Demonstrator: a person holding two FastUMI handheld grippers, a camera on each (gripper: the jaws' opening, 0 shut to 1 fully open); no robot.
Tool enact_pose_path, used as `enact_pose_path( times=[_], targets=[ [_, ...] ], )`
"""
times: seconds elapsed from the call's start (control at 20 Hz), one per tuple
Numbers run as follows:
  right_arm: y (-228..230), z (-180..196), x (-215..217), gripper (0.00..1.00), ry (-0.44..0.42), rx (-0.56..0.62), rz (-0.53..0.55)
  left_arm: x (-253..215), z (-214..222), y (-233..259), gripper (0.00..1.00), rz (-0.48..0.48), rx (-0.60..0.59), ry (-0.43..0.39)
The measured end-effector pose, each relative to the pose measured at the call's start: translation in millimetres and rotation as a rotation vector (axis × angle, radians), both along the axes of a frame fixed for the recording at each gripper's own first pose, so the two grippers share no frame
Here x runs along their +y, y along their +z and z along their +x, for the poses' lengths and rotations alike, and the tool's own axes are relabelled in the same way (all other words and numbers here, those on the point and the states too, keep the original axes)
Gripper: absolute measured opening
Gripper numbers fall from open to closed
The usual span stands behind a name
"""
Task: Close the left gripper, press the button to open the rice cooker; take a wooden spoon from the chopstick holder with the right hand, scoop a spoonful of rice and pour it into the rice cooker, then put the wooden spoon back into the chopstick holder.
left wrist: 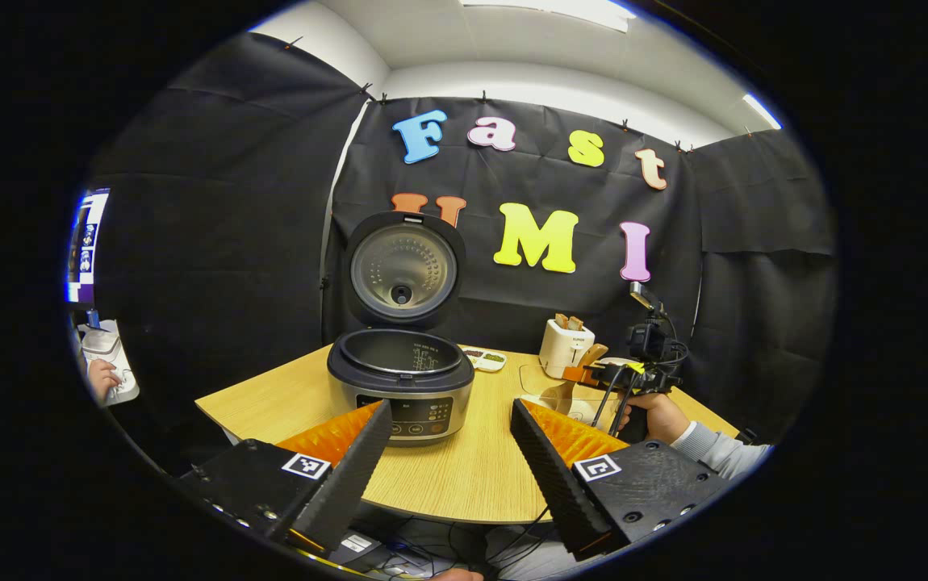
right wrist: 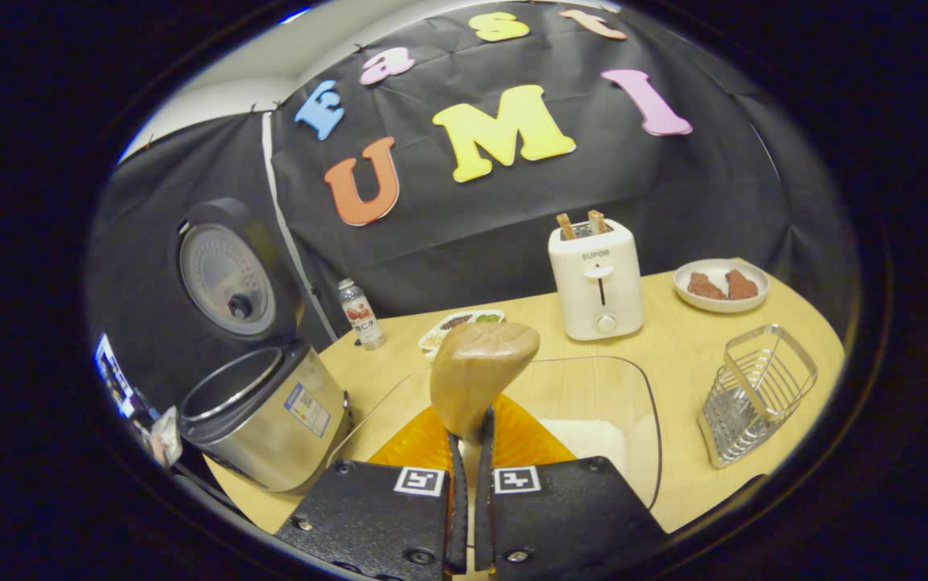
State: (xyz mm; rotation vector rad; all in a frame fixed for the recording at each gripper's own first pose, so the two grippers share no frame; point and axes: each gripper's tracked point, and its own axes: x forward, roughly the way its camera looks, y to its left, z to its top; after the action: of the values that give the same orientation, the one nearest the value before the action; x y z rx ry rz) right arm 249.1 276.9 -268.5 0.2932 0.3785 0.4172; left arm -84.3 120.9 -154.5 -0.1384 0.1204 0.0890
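The right gripper (right wrist: 470, 452) is clamped on the handle of the wooden spoon (right wrist: 480, 373), both fingers pressing on it with only a narrow gap between them; the spoon bowl stands upright just ahead of the fingertips, above the clear glass dish (right wrist: 633, 387) containing white rice (right wrist: 589, 440). The left gripper (left wrist: 449, 440) has its fingers spread wide, holding nothing, with the rice cooker (left wrist: 401, 383) on the table (left wrist: 472, 476) just beyond and between them. The cooker lid (left wrist: 403, 270) stands raised, exposing the inner pot. The wire chopstick holder (right wrist: 754, 391) stands right of the dish, well apart from the spoon. A toaster (right wrist: 595, 278) stands behind the dish.
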Motion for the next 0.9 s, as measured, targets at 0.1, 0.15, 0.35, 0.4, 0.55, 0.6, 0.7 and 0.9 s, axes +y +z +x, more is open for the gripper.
enact_pose_path(
  times=[0.1,0.15,0.35,0.4,0.55,0.6,0.7,0.9],
  targets=[
    [-1.7,3.3,-4.2,0.09,-0.028,0.072,0.129,-0.8,0.3,-2.3,0.95,0.006,0.002,-0.001],
    [-2.1,5.6,-5.1,0.09,-0.038,0.097,0.179,-1.4,0.6,-3.1,0.94,0.009,0.004,-0.002],
    [0.7,9.7,3.2,0.08,-0.008,0.191,0.341,-0.1,-0.4,-5.4,0.95,0.018,0.011,0.004],
    [1.5,10.4,2.2,0.08,-0.012,0.207,0.367,-0.3,-0.9,-4.8,0.94,0.018,0.013,0.006],
    [9.0,6.4,-6.0,0.08,-0.018,0.237,0.463,1.1,-3.6,-4.5,0.94,0.023,0.018,0.007],
    [12.8,6.8,-13.4,0.08,-0.030,0.242,0.507,2.1,-4.1,-3.9,0.94,0.027,0.019,0.009],
    [19.8,7.1,-31.3,0.08,-0.066,0.244,0.584,1.2,-5.3,-2.5,0.94,0.034,0.019,0.009],
    [36.6,3.5,-63.9,0.08,-0.119,0.229,0.721,-5.4,-5.8,2.6,0.94,0.043,0.012,0.001]
  ],
)
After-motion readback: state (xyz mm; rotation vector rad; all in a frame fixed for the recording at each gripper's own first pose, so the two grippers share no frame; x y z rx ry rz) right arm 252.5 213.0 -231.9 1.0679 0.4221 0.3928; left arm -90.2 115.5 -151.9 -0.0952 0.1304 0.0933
